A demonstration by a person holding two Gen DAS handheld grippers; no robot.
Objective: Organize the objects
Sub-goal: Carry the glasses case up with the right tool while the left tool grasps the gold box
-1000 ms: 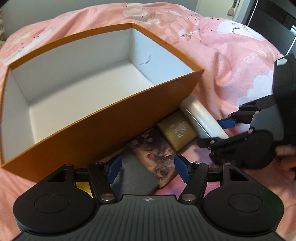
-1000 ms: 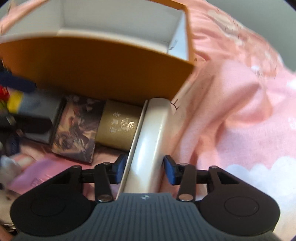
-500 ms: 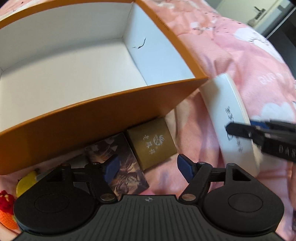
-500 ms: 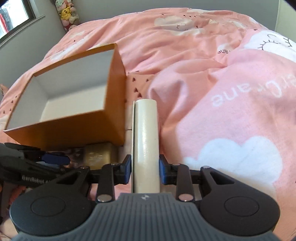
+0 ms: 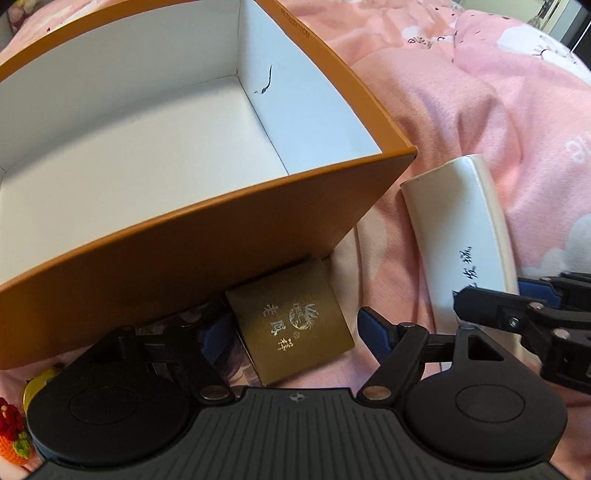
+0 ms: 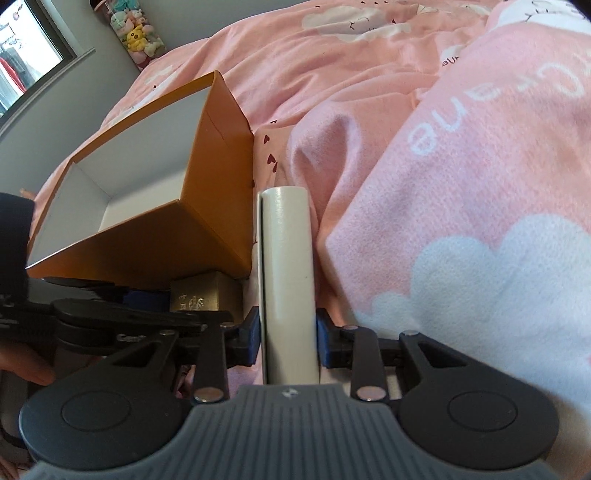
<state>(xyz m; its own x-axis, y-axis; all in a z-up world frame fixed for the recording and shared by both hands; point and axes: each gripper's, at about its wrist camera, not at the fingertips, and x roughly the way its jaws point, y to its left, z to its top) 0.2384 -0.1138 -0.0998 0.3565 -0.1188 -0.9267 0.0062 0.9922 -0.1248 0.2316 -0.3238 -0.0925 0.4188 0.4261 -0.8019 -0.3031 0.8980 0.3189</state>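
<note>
An open orange box [image 5: 207,236] with a white inside stands on the pink bedspread; it also shows in the right wrist view [image 6: 218,177]. My right gripper [image 6: 288,338] is shut on a long white case [image 6: 288,266], held on edge beside the box's right corner; the case also shows in the left wrist view [image 5: 461,229]. A small gold box [image 5: 291,321] lies in front of the orange box, between the fingers of my open left gripper [image 5: 295,334]. A patterned dark box [image 5: 221,354] lies left of it, partly hidden by the gripper.
A yellow object [image 5: 37,384] and a red-orange knitted toy [image 5: 13,432] sit at the left edge. The pink bedspread [image 6: 461,184] rises in folds to the right. Plush toys [image 6: 136,33] stand by the far wall.
My right gripper closed on the white case and lifted it onto its edge. My left gripper moved right, from over the dark boxes to around the gold box.
</note>
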